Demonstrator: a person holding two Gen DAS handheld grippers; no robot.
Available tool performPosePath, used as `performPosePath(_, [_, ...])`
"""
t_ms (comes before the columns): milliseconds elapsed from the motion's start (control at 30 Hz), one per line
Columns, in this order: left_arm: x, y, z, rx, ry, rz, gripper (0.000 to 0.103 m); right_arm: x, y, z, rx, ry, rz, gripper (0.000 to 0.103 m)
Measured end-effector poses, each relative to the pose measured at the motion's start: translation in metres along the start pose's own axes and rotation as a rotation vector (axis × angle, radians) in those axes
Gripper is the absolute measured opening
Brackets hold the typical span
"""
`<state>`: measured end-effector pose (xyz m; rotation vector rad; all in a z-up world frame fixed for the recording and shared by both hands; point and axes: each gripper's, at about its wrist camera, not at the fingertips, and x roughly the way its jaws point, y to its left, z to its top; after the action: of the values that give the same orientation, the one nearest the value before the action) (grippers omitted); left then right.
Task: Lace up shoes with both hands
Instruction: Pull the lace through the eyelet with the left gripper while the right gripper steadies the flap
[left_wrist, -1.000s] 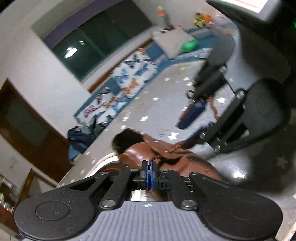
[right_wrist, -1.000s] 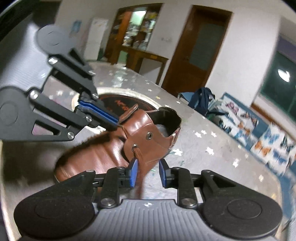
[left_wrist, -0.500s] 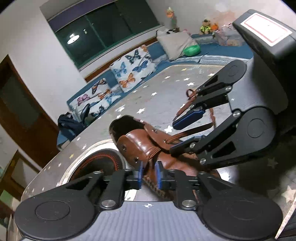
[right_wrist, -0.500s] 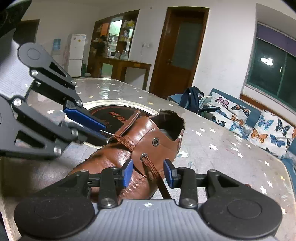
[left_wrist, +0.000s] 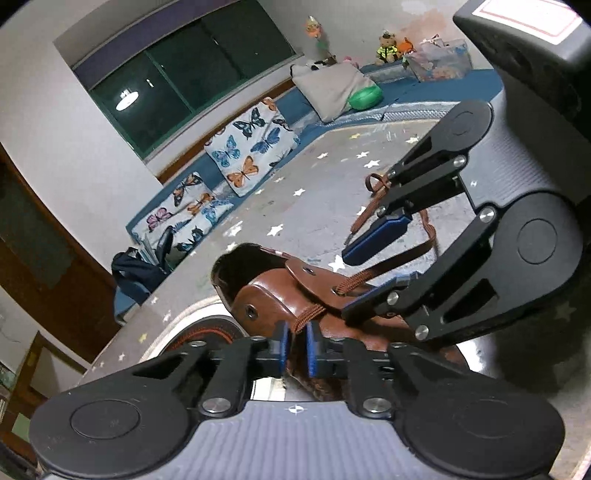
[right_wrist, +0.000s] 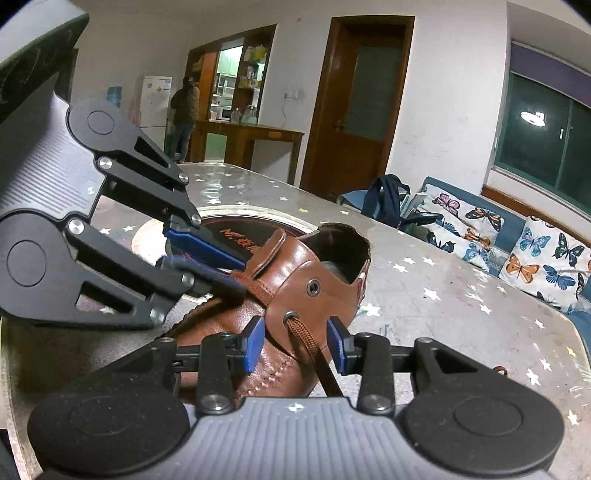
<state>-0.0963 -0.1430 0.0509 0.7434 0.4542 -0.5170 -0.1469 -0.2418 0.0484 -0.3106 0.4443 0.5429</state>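
Our left gripper (left_wrist: 294, 345) has its jaws parted only a little, with the brown lace (left_wrist: 310, 314) running up between the blue pads, unpinched as far as we can tell. Our right gripper (right_wrist: 295, 341) stands spread wider, released, its pads flanking the lace (right_wrist: 308, 350) where it leaves an eyelet (right_wrist: 290, 315) and drops toward six o'clock, so either side is lined up to close on the cord. Seen from the left wrist, the right gripper (left_wrist: 373, 273) reaches in from three o'clock with its fingers over the shoe's flap. Just beyond the jaws sits the brown leather shoe (right_wrist: 295, 280), resting on the star-speckled table (right_wrist: 443, 306), its opening toward twelve o'clock. An upper eyelet (right_wrist: 314, 287) stands empty, so we judge the lacing partly done; the free lace end (left_wrist: 376, 184) trails off behind the right gripper. Farther out lie the butterfly cushions (right_wrist: 546, 258) at three o'clock and a person (right_wrist: 184, 110) far off at eleven.
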Motion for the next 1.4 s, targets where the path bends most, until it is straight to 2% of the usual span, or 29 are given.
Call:
performPosePath(167, [-0.008, -0.003, 0.000, -0.033, -0.029, 0.049, 0.003, 0.002, 0.004, 0.000, -0.007, -0.004, -0.024, 0.036])
performPosePath(267, [-0.017, -0.005, 0.001, -0.052, -0.056, 0.119, 0.003, 0.002, 0.009, 0.000, -0.012, -0.010, -0.065, 0.040])
performPosePath(567, [-0.044, 0.019, -0.012, -0.211, -0.067, 0.247, 0.003, -0.004, 0.019, -0.001, 0.050, -0.019, -0.162, 0.040])
performPosePath(733, [-0.063, 0.039, -0.021, -0.277, -0.070, 0.352, 0.003, -0.006, 0.020, -0.003, 0.073, -0.024, -0.195, 0.040])
performPosePath(967, [-0.094, 0.068, -0.037, -0.350, -0.074, 0.528, 0.003, -0.006, 0.020, -0.003, 0.085, -0.027, -0.211, 0.042])
performPosePath(1200, [-0.112, 0.089, -0.048, -0.400, -0.064, 0.656, 0.003, -0.005, 0.019, -0.003, 0.094, -0.029, -0.216, 0.042])
performPosePath(1400, [-0.123, 0.103, -0.056, -0.433, -0.048, 0.725, 0.003, -0.004, 0.017, -0.003, 0.102, -0.032, -0.218, 0.044])
